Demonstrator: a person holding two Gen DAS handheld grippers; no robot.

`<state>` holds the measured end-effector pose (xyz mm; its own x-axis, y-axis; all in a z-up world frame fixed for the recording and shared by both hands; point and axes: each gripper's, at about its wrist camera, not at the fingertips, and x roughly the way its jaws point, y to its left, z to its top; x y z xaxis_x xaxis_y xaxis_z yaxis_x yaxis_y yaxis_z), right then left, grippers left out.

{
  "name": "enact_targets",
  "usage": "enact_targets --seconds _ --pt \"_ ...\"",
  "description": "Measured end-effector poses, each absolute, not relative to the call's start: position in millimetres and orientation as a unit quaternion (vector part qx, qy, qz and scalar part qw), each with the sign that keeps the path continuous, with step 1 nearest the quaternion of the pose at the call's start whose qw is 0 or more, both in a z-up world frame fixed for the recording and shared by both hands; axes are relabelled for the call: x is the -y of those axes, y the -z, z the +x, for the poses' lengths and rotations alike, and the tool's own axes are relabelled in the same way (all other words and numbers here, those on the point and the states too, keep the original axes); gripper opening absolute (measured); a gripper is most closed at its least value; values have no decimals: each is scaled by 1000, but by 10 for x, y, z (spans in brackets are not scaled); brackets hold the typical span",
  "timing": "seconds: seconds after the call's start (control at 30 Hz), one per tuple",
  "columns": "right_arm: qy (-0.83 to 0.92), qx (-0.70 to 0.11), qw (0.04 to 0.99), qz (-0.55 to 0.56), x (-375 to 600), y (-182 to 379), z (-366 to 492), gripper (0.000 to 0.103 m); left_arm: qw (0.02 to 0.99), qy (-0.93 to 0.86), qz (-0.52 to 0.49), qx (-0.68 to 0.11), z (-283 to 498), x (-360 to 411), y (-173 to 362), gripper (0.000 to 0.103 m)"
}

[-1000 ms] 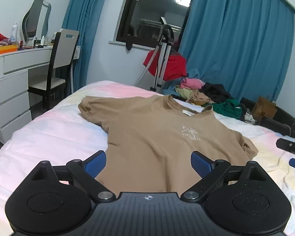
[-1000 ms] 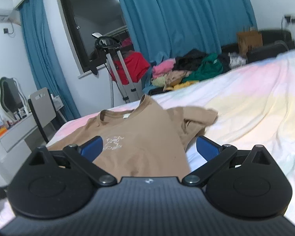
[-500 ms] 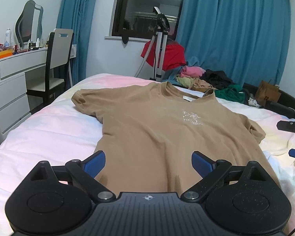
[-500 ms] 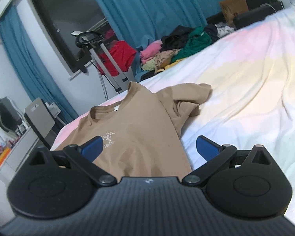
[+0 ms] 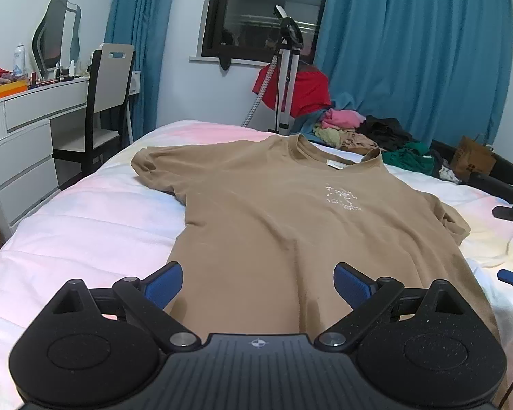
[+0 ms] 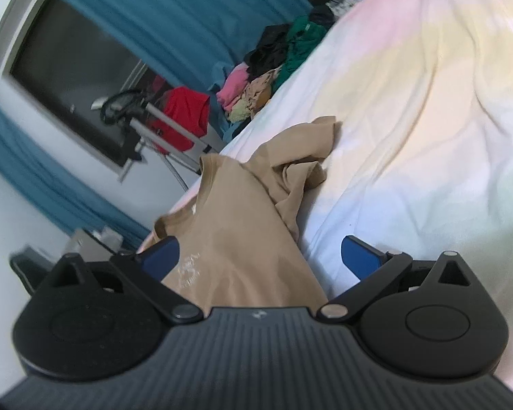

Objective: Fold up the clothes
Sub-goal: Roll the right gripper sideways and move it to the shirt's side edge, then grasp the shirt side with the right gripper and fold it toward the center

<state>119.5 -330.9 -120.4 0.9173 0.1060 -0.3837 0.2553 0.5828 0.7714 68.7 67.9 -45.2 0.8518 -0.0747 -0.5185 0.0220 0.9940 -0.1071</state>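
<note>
Left wrist view: my left gripper (image 5: 257, 285) has its jaws wide apart, nothing btwn them, blue pads (image 5: 162, 283) hanging over the hem end of the tan T-shirt (image 5: 290, 212). Shirt lies face up on the bed (image 5: 85, 218), spread fairly flat, white chest print showing, collar at the far end. Its sleeve on the view's left lies spread out; the other is bunched up. Beyond the bed: pile of clothes (image 5: 362, 133), steamer stand (image 5: 285, 68) w/ a red garment, dark window, blue curtains. White dresser w/ mirror and a chair (image 5: 102, 102) off to the view's left.

Right wrist view, tilted and a bit blurred: my right gripper (image 6: 260, 256) also has jaws spread, empty, straddling the shirt's (image 6: 242, 239) side edge w/ bare sheet (image 6: 410, 136) beside it. Crumpled sleeve (image 6: 304, 160) just ahead, clothes pile (image 6: 266, 71) further back.
</note>
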Motion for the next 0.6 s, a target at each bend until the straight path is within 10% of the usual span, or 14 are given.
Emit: enact_targets --seconds 0.6 --pt "24 -176 740 649 3975 1931 1961 64 956 22 -38 -291 819 -587 579 97"
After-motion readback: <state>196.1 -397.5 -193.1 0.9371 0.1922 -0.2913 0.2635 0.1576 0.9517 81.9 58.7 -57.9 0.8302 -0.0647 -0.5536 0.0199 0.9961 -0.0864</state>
